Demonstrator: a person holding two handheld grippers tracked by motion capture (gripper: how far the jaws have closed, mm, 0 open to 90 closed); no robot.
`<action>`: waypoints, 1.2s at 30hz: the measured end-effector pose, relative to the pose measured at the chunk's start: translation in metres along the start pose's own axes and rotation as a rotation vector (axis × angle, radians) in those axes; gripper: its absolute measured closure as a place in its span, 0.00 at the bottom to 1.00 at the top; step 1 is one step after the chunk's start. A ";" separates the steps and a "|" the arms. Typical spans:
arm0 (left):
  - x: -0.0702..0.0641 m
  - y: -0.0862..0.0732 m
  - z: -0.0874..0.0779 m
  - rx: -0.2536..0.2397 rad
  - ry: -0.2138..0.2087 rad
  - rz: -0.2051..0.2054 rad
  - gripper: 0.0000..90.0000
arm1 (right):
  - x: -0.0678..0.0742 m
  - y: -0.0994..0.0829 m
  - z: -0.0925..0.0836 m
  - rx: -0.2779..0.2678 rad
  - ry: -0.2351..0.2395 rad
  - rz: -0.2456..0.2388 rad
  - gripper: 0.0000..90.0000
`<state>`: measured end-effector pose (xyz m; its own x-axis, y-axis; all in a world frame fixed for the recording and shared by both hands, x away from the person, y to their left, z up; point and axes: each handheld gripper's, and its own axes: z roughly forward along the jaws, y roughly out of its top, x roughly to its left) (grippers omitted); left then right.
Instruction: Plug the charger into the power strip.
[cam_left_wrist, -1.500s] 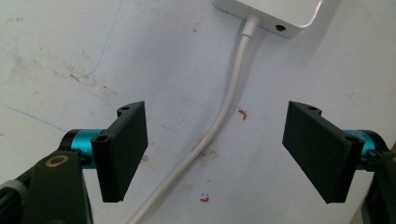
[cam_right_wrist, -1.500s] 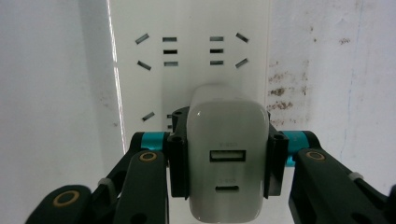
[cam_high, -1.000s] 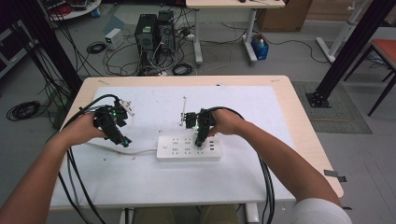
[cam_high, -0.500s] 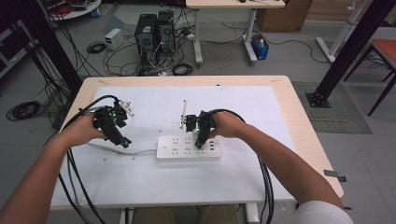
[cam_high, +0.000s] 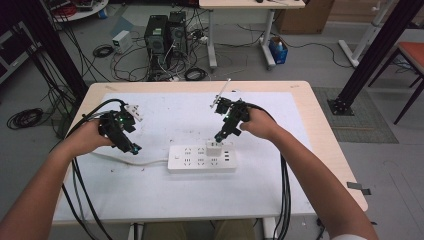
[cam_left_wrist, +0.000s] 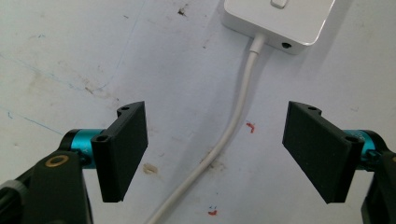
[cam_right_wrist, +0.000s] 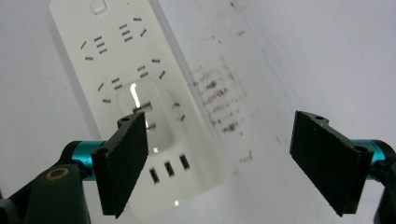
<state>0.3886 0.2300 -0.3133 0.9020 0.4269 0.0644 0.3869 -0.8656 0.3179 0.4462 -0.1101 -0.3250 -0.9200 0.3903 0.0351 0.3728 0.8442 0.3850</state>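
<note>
A white power strip (cam_high: 200, 159) lies across the middle of the white table top, and a white charger block (cam_high: 215, 148) stands plugged into it. My right gripper (cam_high: 220, 136) hovers just above and behind the charger. Its jaws have just been opening, and nothing is between them (cam_right_wrist: 219, 163). Below them I see the strip (cam_right_wrist: 116, 56) and the charger (cam_right_wrist: 149, 116). My left gripper (cam_high: 134, 149) is open to the left of the strip, low over the strip's white cable (cam_left_wrist: 233, 126). Its jaws (cam_left_wrist: 215, 154) straddle the cable without touching it. The strip's end (cam_left_wrist: 280, 18) lies just ahead.
A small white plug (cam_high: 134, 111) lies near the left hand at the back left. Black cables trail from both grippers over the front edge. Beyond the table's far edge (cam_high: 200, 86) stand computer towers amid floor cables.
The right gripper has lifted off the power strip and drawn back to the right, and its jaws have opened. The charger stays in the strip. The left hand has kept still.
</note>
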 end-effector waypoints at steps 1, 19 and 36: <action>0.000 0.001 0.000 0.003 -0.001 0.007 0.25 | 0.000 -0.004 -0.005 0.002 -0.015 0.009 0.21; -0.010 0.013 -0.009 -0.010 0.008 0.031 0.25 | 0.010 -0.089 -0.084 0.035 -0.241 0.138 0.01; -0.017 0.009 -0.012 -0.010 0.008 0.049 0.25 | 0.025 -0.131 -0.090 0.095 -0.237 0.190 0.01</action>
<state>0.3751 0.2179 -0.3001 0.9183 0.3861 0.0878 0.3402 -0.8829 0.3238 0.3637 -0.2444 -0.2913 -0.7834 0.6094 -0.1225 0.5549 0.7745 0.3037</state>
